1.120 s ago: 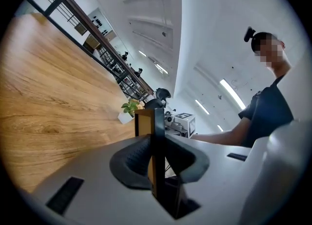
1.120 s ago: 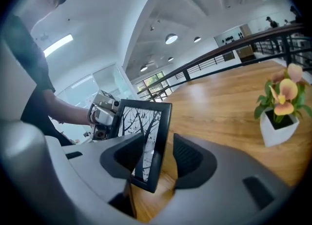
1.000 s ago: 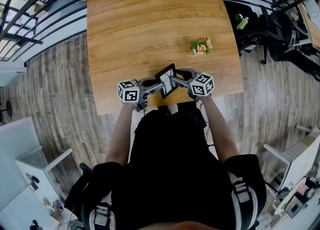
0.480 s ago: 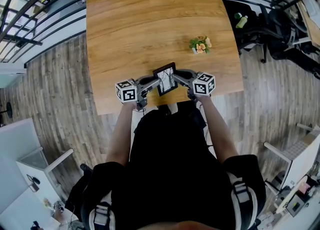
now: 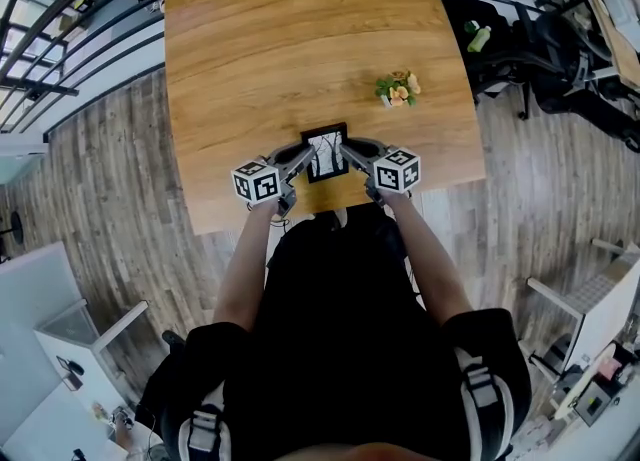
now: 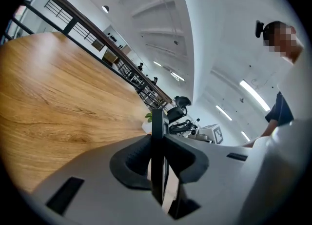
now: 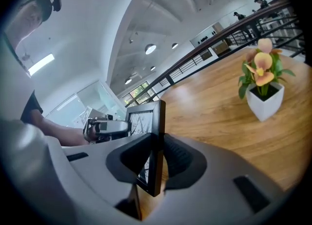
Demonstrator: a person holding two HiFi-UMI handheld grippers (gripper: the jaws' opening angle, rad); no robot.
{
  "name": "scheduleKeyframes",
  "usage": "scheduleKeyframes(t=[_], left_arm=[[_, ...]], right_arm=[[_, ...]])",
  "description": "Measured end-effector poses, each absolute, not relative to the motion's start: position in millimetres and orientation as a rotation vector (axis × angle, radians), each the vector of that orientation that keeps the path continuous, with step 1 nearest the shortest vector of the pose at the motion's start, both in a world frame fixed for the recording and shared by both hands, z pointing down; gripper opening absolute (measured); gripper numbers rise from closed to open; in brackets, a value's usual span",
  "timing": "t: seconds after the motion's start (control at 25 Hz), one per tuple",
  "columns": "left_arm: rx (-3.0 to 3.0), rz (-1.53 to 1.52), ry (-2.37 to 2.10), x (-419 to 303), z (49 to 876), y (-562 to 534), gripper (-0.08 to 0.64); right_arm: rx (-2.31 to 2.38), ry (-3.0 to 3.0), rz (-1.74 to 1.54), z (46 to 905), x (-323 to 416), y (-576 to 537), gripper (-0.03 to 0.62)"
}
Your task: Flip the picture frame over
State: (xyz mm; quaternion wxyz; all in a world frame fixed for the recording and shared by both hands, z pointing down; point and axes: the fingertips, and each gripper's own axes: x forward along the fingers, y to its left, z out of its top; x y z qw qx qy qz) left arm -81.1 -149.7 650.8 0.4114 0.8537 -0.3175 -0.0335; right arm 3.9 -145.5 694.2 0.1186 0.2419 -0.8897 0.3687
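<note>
The black picture frame [image 5: 325, 152] hangs just above the wooden table [image 5: 280, 39] near its front edge, its picture of bare branches turned up to the head view. My left gripper [image 5: 306, 157] is shut on the frame's left edge, and in the left gripper view the frame [image 6: 157, 136] shows edge-on between the left gripper's [image 6: 158, 170] pads. My right gripper [image 5: 345, 155] is shut on the right edge. Its jaws have just been closing, and in the right gripper view the frame [image 7: 148, 121] is pinched in the right gripper [image 7: 156, 158].
A small white pot of orange flowers [image 5: 398, 90] stands on the table to the right, beyond the frame; the flower pot [image 7: 263, 90] is close in the right gripper view. Railings [image 5: 60, 39] and office chairs [image 5: 560, 49] lie past the table's sides.
The frame has swung from a steep tilt until its picture side faces up. Both grippers have shifted with it a little further in from the table's front edge.
</note>
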Motion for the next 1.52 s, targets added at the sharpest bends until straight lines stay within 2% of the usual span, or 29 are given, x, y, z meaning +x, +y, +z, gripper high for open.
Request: scheduleKeyframes(t=[0.68, 1.52], left_arm=[[2.067, 0.244, -0.99, -88.9, 724.2, -176.9, 0.117], [2.03, 0.353, -1.125, -93.5, 750.3, -201.8, 0.135]], right_arm=[[0.85, -2.391, 0.921, 745.7, -0.1, -167.2, 0.087], [0.873, -2.325, 0.915, 772.6, -2.1, -190.9, 0.104]])
